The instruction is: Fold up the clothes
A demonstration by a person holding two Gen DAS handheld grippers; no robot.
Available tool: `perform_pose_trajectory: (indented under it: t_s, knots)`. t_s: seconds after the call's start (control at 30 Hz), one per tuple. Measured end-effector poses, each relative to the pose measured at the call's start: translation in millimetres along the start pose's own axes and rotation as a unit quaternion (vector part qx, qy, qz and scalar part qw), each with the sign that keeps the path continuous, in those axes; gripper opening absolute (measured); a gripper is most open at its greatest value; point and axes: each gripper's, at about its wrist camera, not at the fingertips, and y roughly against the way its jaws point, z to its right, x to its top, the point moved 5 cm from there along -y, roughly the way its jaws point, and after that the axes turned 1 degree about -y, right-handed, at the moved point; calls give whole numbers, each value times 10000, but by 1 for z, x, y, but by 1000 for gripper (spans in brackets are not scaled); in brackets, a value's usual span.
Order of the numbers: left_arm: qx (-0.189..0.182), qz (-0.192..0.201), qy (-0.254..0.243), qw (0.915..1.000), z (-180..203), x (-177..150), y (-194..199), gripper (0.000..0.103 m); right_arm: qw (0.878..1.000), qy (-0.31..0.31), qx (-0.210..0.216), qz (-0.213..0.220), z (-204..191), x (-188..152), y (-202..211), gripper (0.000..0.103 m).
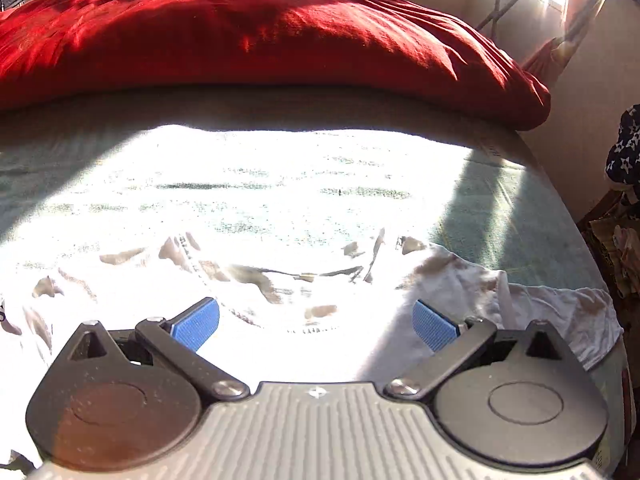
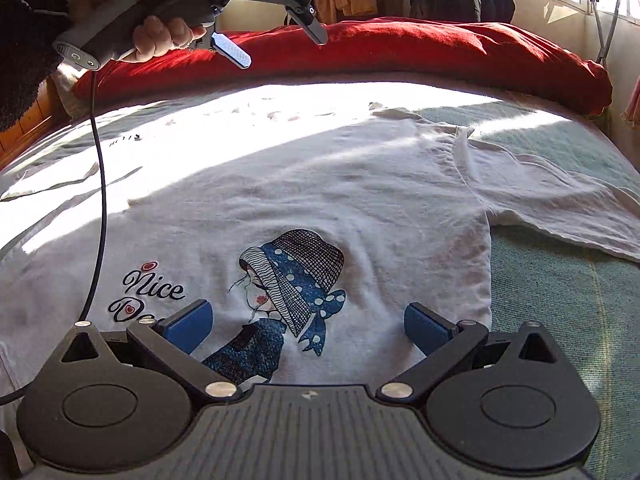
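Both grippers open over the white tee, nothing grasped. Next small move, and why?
Probably lower the right gripper toward the spread sleeve and pinch its edge to fold it inward. The white T-shirt lies flat, print up, on the green cover, sleeve out to the side; the left gripper is open too, holding nothing.

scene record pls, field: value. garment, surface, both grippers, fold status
garment: white T-shirt, spread print-up, girl-in-hat graphic and "Nice" text
sleeve: one short sleeve laid out to the side
surface: green bed cover, strong sun patch across it
backdrop: red pillow along the far edge
left gripper: open, held in a hand, raised above the shirt
right gripper: open, over the print, nothing between the pads
fold status: no fold visible yet
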Motion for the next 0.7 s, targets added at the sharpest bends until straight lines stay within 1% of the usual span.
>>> perform_pose_trajectory:
  t_s: [0.07, 0.17, 0.2, 0.27, 0.37, 0.43, 0.53, 0.57, 0.63, 0.7]
  knots:
    - [35, -66, 342, 9994, -27, -4, -16, 102, 10000, 31, -38, 2, 0, 0, -3, 103]
    - [183, -143, 582, 9980, -52, -11, -39, 102, 9999, 89, -100, 12, 0, -1, -7, 103]
    - [215, -131, 600, 9979, -57, -12, -44, 102, 9999, 103, -115, 19, 0, -1, -9, 103]
    - [274, 16, 538, 9982, -64, -12, -50, 102, 9998, 135, -144, 29, 0, -1, -12, 103]
    - [292, 213, 584, 9976, -73, -3, -51, 102, 9997, 155, -159, 54, 1, -1, -14, 103]
    - [275, 289, 770, 9962, -81, 4, -43, 102, 9997, 149, -160, 69, 1, 0, -14, 103]
    - [192, 527, 897, 9944, -94, 10, -26, 102, 9997, 149, -168, 82, 2, 0, -15, 103]
    - [143, 551, 949, 9939, -99, 10, -23, 102, 9997, 156, -174, 89, 1, -1, -15, 103]
    - [74, 463, 1050, 9934, -107, 7, -24, 102, 9996, 162, -183, 104, 1, -1, -15, 103]
    - [194, 422, 1082, 9930, -113, 4, -31, 102, 9996, 165, -191, 111, 1, -1, -15, 103]
